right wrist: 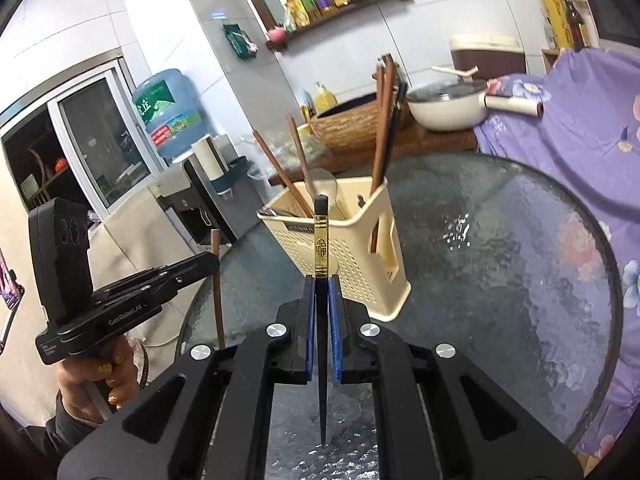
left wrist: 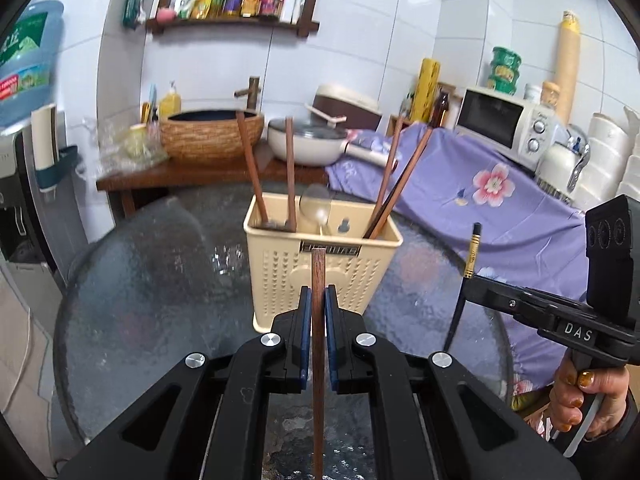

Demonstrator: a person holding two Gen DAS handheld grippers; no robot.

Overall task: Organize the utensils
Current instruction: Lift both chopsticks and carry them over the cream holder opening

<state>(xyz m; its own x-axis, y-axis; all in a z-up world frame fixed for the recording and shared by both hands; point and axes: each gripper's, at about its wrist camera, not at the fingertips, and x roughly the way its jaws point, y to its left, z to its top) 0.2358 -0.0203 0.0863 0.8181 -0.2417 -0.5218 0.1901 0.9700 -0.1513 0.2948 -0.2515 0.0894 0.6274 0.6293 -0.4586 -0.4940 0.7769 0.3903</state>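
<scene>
A cream plastic utensil holder (left wrist: 320, 268) stands on the round glass table (left wrist: 160, 300), with several chopsticks and a clear spoon (left wrist: 318, 206) in it. My left gripper (left wrist: 319, 300) is shut on a brown wooden chopstick (left wrist: 318, 344) that stands upright just in front of the holder. In the right wrist view my right gripper (right wrist: 321, 288) is shut on a black chopstick with a gold band (right wrist: 321, 248), held upright before the holder (right wrist: 340, 248). Each gripper appears in the other's view, left (right wrist: 214, 264) and right (left wrist: 470, 284).
A purple flowered cloth (left wrist: 500, 208) covers the surface right of the table. Behind stand a white pan (left wrist: 308, 140), a woven basin (left wrist: 212, 132), a rice cooker (left wrist: 346, 106) and a microwave (left wrist: 504, 124). A water dispenser bottle (right wrist: 170, 110) is at the left. A hand (left wrist: 580, 396) holds the right gripper.
</scene>
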